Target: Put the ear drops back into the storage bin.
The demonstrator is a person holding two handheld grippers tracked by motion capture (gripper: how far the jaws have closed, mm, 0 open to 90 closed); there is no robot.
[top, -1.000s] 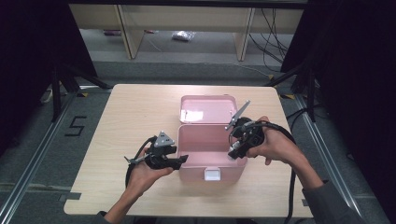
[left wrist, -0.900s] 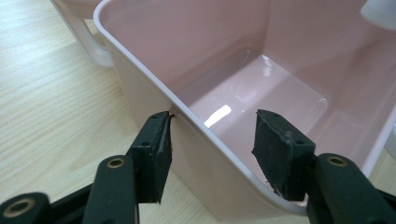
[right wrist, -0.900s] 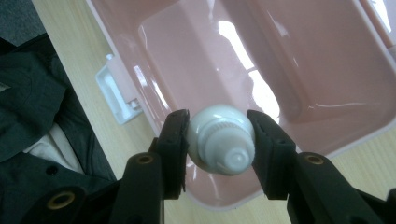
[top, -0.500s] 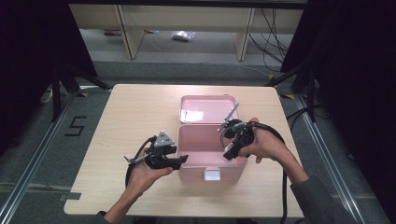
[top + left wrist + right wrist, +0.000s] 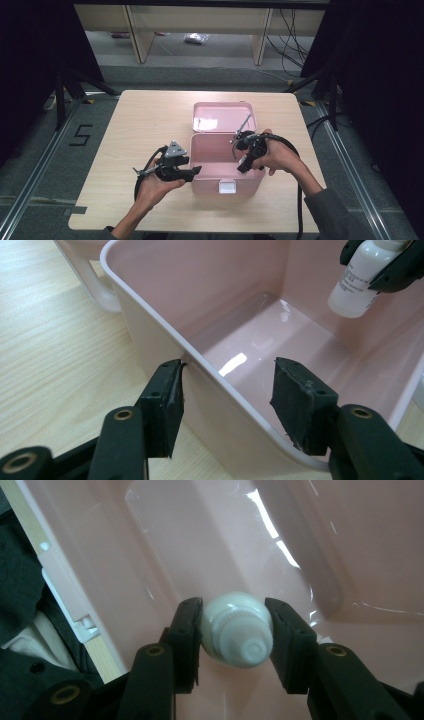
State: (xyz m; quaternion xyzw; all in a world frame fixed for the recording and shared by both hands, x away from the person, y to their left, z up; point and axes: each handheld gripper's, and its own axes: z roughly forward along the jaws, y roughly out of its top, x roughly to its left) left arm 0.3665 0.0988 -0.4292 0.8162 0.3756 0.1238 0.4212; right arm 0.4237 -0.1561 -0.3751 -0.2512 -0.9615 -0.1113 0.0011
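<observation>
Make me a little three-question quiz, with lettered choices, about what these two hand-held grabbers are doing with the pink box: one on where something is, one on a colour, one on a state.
1. Where is the white bottle?
A. Lying on the table
B. Held above the inside of the pink box
C. On the far shelf

2. What colour is the box's open lid?
A. Pink
B. Blue
C. Black

3. How does the left gripper stand at the box's side wall?
A. Clamped shut on the wall
B. Far from the box
C. Jaws open, one on each side of the wall

Answers:
1 B: the right gripper grips the bottle with the box's floor beneath.
2 A: the lid matches the box.
3 C: a gap shows at the inner pad.
</observation>
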